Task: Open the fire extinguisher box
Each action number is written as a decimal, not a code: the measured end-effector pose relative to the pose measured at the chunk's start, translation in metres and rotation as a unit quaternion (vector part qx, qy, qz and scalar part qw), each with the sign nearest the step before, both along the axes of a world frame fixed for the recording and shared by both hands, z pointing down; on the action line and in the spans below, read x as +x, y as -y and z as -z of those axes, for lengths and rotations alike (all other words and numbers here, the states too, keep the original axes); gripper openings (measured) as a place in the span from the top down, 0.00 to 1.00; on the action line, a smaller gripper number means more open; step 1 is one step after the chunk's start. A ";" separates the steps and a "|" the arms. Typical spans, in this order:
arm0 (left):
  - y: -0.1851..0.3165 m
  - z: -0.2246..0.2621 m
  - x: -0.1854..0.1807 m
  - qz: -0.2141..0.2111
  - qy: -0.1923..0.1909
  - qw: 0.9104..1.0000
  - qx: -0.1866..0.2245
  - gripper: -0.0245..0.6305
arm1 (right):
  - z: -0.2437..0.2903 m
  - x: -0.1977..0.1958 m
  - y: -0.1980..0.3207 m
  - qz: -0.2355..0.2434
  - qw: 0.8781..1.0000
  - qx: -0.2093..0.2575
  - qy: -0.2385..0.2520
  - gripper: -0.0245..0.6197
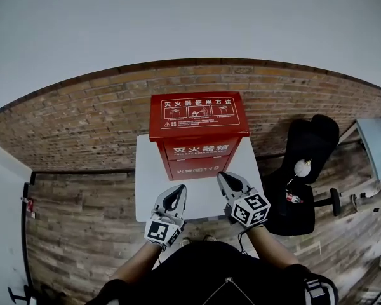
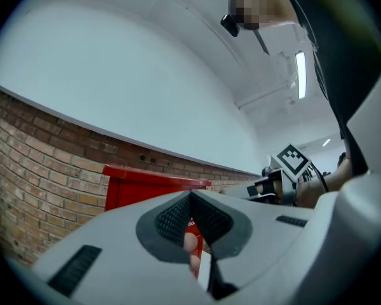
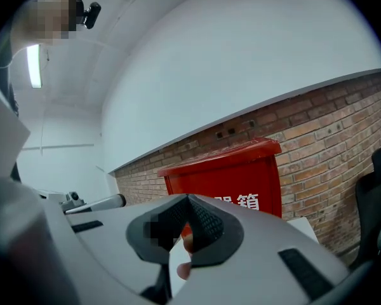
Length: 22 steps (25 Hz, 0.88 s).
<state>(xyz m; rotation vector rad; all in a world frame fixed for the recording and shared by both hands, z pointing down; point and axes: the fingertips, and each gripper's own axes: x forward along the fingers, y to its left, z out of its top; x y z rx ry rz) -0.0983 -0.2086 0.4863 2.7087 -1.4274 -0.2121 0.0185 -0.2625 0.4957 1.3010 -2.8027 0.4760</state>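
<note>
Your left gripper (image 1: 179, 189) is held above the near edge of the white table (image 1: 147, 176), tips pointing toward the fire extinguisher box (image 1: 199, 132). In the left gripper view its jaws are pressed together with nothing pinched between them (image 2: 190, 196). The dark ribbed pads (image 2: 171, 218) meet along one line.

Your right gripper (image 1: 223, 176) sits just beside the left one, slightly farther forward and nearer the box's front face. It does not touch the box. The right gripper view shows its jaws likewise closed on themselves and holding nothing (image 3: 187, 199).

The red box stands upright at the far end of the table, toward the brick wall (image 1: 82, 119). Its lid (image 1: 198, 114) lies down on the body, shut, with a white instruction label on top. White characters run across the front panel. Both gripper views show the box ahead of the jaws and clear of them: to the left of centre in the left gripper view (image 2: 133, 189), right of centre in the right gripper view (image 3: 235, 176).

A black office chair (image 1: 308, 164) stands on the wooden floor (image 1: 82, 221) to the right of the table, apart from it.
</note>
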 end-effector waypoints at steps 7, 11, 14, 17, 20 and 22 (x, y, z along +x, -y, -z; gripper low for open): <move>0.018 0.008 0.011 0.013 -0.016 1.000 0.007 0.89 | -0.005 0.023 0.011 -0.003 1.000 -0.010 -0.006 0.93; 0.020 0.011 0.012 0.021 -0.011 1.000 0.006 0.89 | -0.005 0.036 0.017 -0.007 1.000 -0.002 -0.013 0.93; 0.020 0.006 0.010 0.027 -0.013 1.000 -0.006 0.89 | -0.002 0.042 0.022 -0.010 1.000 0.011 -0.021 0.93; 0.022 0.003 0.008 0.022 -0.021 0.999 -0.020 0.89 | 0.002 0.049 0.028 -0.010 1.000 0.017 -0.021 0.93; 0.032 0.006 -0.004 0.025 -0.023 0.999 -0.030 0.89 | 0.010 0.056 0.035 -0.006 0.999 0.033 -0.024 0.93; 0.041 0.013 -0.015 0.015 -0.026 0.999 -0.030 0.89 | 0.019 0.063 0.041 -0.002 0.998 0.050 -0.026 0.93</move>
